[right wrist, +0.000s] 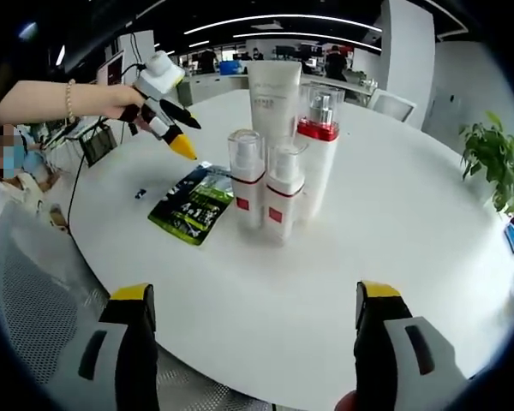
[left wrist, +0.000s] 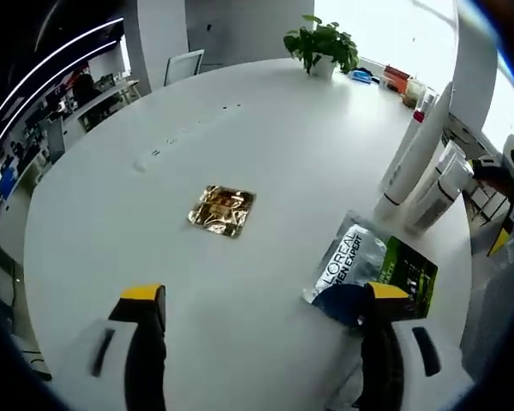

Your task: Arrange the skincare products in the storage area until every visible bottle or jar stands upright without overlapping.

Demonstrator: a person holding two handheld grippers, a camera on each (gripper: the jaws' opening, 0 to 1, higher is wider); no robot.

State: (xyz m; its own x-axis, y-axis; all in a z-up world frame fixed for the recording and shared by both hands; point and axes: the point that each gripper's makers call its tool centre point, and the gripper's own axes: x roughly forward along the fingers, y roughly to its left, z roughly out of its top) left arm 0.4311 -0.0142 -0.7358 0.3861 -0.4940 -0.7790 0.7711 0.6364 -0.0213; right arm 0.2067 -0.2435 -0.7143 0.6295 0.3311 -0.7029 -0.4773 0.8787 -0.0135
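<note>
On the white table (right wrist: pixel 394 257), going left to right in the right gripper view: the left tool (right wrist: pixel 176 120) hovers over a flat green L'Oréal sachet (right wrist: pixel 193 204), and whether its jaws stand apart or together I cannot tell. The sachet looks light, limp and slick; best pinched at an edge. Beside it stand four upright products, close together: two small pump bottles (right wrist: pixel 247 175), a tall white tube (right wrist: pixel 274 94) and a red-collared bottle (right wrist: pixel 319 145). They look light, rigid, smooth and tippy; grip them low on the body. The right tool (right wrist: pixel 253 308) is spread, empty. A gold foil packet (left wrist: pixel 223 210) lies apart.
</note>
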